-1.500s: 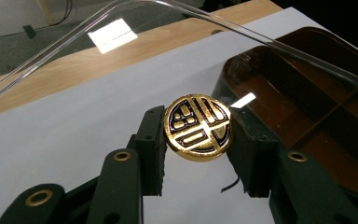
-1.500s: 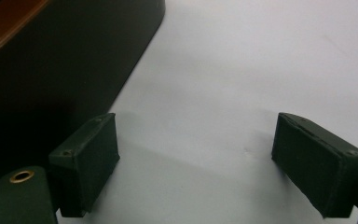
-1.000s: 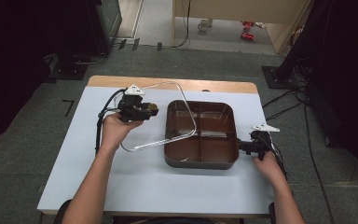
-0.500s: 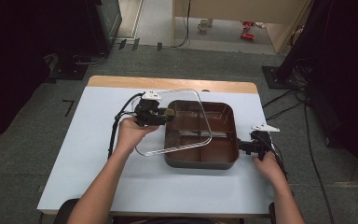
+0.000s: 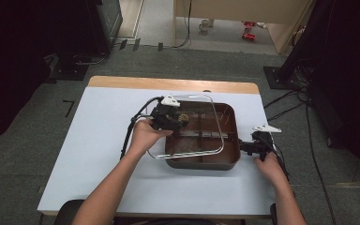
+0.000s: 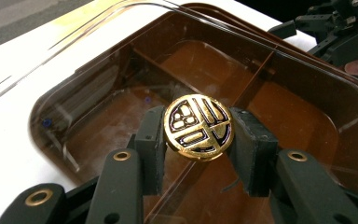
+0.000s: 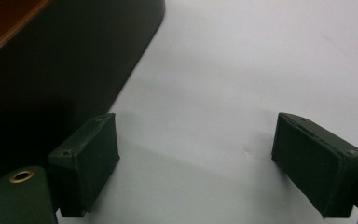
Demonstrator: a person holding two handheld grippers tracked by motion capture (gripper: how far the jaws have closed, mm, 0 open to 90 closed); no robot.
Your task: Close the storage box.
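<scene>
A dark brown tray (image 5: 233, 140) with several compartments sits on the white table. Its clear lid (image 5: 194, 151) hangs tilted over the tray's left half, partly overlapping it. My left gripper (image 5: 180, 118) is shut on the lid's round gold knob (image 6: 198, 126), one pad on each side. Through the lid the brown tray (image 6: 307, 116) shows underneath. My right gripper (image 5: 243, 146) rests at the tray's right side, open, with only bare table between its jaws (image 7: 196, 154); the tray's dark outer wall (image 7: 51, 70) stands just left of them.
A wooden strip (image 5: 168, 83) runs along the white table's far edge. Bare white surface (image 5: 98, 140) lies left of the tray and in front of it. Cables (image 5: 290, 110) trail on the floor to the right.
My left gripper has carried the lid rightward, from beside the tray's left edge to over the tray. The right gripper has stayed in place.
</scene>
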